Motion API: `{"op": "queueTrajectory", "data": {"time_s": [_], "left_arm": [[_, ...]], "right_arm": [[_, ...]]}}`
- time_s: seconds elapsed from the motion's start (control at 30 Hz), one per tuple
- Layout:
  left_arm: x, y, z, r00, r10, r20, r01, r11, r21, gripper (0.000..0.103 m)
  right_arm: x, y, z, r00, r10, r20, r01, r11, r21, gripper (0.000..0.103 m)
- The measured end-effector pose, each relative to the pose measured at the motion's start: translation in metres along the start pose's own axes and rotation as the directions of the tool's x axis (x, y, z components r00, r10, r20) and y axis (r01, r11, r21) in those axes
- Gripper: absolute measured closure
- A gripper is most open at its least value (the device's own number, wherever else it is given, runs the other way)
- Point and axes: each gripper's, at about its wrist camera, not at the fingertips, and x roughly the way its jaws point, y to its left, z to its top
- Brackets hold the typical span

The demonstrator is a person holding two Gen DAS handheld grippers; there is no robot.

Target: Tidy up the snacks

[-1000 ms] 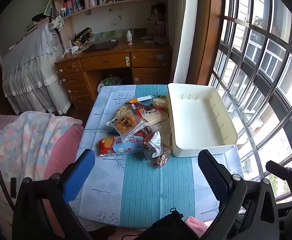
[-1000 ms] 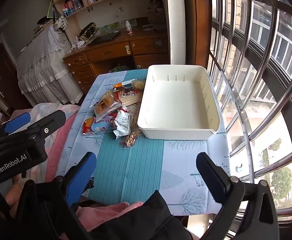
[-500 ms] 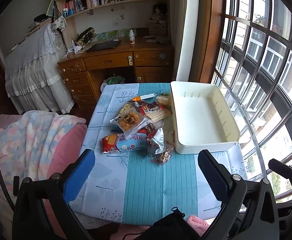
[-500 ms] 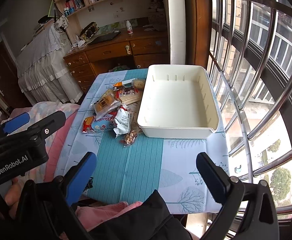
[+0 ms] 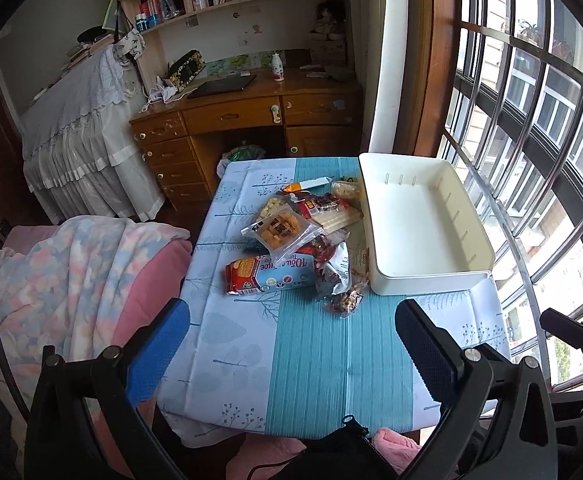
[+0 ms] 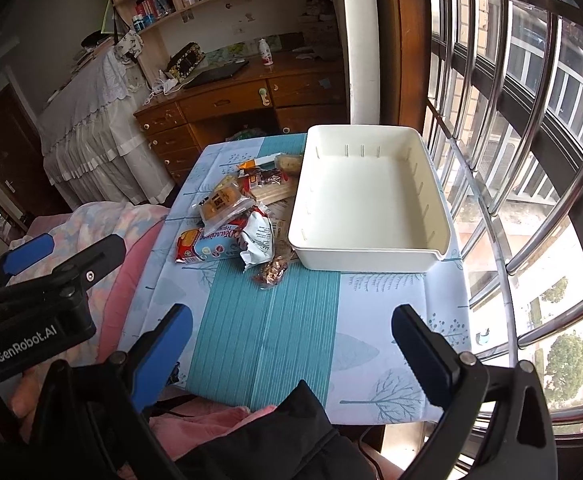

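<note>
White bin (image 5: 419, 220) slightly farther now.

bin (image 5: 431, 280): smooth matt white plastic
snacks (image 5: 291, 236): crinkly glossy film, some clear, some foil-looking
tablecloth (image 5: 311, 360): soft matt cloth, ribbed teal stripe
my pads (image 5: 159, 352): blue, finely textured, on matt black plastic arms
desk (image 5: 251, 116): glossy brown wood
window bars (image 6: 531, 240): shiny metal
blanket (image 5: 51, 264): fuzzy cloth

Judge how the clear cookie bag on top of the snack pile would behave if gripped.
The cookie bag looks like thin crinkly film, so probably floppy and slippery. Its cookies seem breakable, so a hard squeeze might crush them. It sits loosely atop the pile, so neighbours may shift.
</note>
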Motion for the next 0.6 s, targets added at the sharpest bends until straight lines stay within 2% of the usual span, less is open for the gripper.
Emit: {"op": "queueTrajectory", "data": {"time_s": [0.33, 0.6], "left_arm": [[0.011, 0.024, 0.001, 0.999, -0.016, -0.036, 0.015, 1.000, -0.027, 0.001], [0.044, 0.050, 0.007, 0.992, -0.050, -0.117, 0.046, 0.998, -0.040, 0.001]], "right_arm": [[0.008, 0.011, 0.003, 1.000, -0.005, -0.010, 0.005, 1.000, 0.007, 0.003], [0.022, 0.025, 0.006, 0.999, -0.028, -0.046, 0.031, 0.998, 0.047, 0.003]]}}
